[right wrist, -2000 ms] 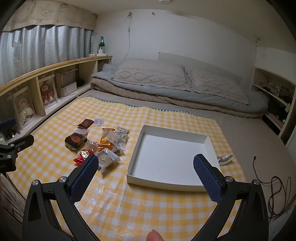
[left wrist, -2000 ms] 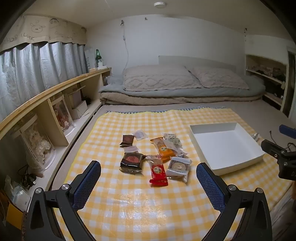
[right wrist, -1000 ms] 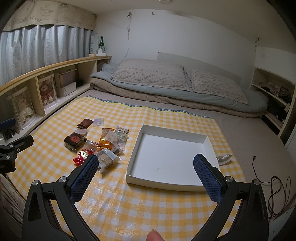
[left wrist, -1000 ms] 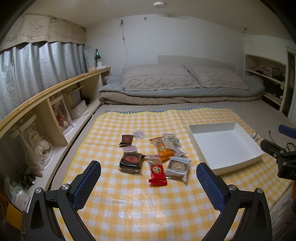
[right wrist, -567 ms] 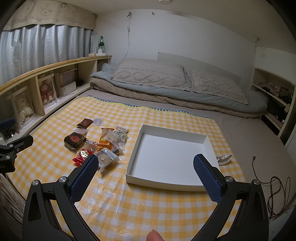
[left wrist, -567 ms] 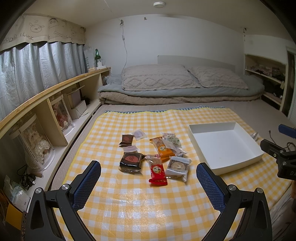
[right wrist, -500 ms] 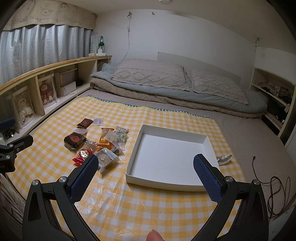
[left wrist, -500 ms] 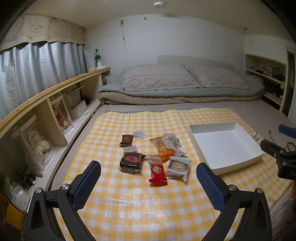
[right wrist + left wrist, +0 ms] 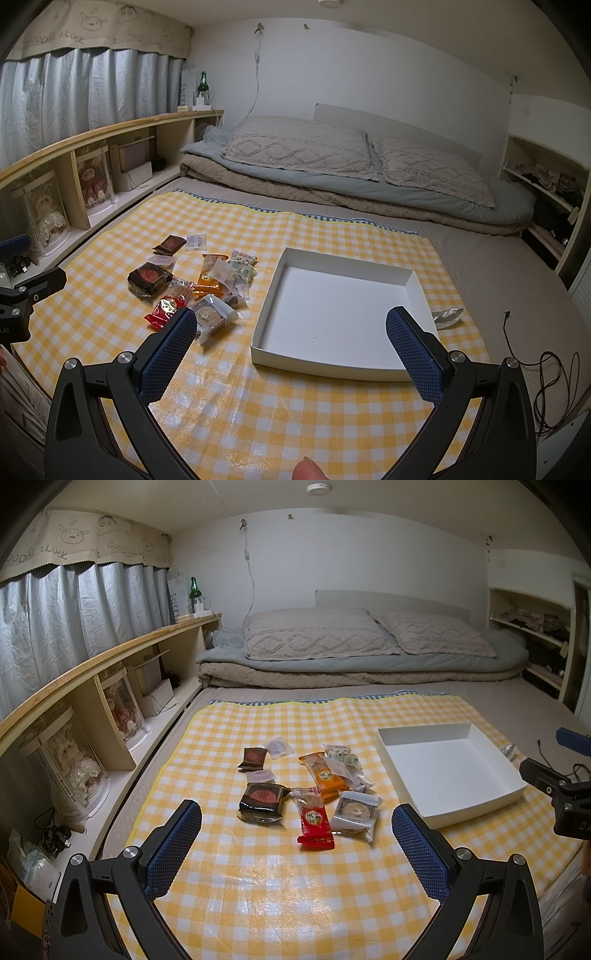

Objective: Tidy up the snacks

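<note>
Several wrapped snacks lie in a loose cluster on a yellow checked mat (image 9: 258, 886): a red packet (image 9: 314, 821), an orange packet (image 9: 325, 775), a dark round cake (image 9: 261, 799), a clear-wrapped biscuit (image 9: 355, 811) and a small dark packet (image 9: 253, 758). An empty white tray (image 9: 417, 738) sits to their right; in the right wrist view the tray (image 9: 266, 310) is straight ahead and the cluster, with the red packet (image 9: 165, 310), is at left. My left gripper (image 9: 296, 836) is open and empty, short of the cluster. My right gripper (image 9: 291, 332) is open and empty, before the tray's near edge.
A folded duvet and two pillows (image 9: 314, 635) lie beyond the mat. A low wooden shelf (image 9: 92, 686) with dolls and boxes runs along the left. A silver wrapper (image 9: 448, 315) and a dark cable (image 9: 554, 387) lie right of the tray.
</note>
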The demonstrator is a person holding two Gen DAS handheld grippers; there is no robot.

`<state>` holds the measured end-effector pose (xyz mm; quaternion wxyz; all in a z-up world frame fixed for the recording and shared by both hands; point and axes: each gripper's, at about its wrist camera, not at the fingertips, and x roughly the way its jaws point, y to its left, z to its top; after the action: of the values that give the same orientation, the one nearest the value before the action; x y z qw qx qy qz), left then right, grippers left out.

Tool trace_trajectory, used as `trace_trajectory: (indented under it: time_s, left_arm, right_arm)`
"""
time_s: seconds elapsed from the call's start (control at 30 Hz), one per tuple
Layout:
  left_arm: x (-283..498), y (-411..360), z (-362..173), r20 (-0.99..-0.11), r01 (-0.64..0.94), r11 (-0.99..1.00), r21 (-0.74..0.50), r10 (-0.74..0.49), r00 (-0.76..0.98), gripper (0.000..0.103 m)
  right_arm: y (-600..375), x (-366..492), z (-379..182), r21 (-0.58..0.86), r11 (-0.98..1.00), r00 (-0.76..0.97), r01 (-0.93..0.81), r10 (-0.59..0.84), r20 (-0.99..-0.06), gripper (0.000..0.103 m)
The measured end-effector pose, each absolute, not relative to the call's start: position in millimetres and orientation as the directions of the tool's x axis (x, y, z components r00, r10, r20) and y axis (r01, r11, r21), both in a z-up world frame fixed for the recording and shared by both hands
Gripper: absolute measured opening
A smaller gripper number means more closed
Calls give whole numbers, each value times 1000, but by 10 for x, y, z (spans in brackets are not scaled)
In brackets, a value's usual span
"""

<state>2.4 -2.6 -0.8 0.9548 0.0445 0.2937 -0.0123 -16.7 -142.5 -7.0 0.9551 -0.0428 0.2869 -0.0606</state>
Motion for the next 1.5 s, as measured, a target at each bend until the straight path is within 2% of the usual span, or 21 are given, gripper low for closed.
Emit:
trace_trajectory:
  time_s: [1.23,1.5]
  left_arm:
    - [26,-57,-31,-556,52,996,69,-5,831,103]
    - [255,-35,32,-553,1,996,88,48,832,103]
  right_arm:
    - [-1419,-173,-68,-120,988,831,95,-145,-536,103]
    - [-1440,26,42,-89,995,843,48,-88,-530,103]
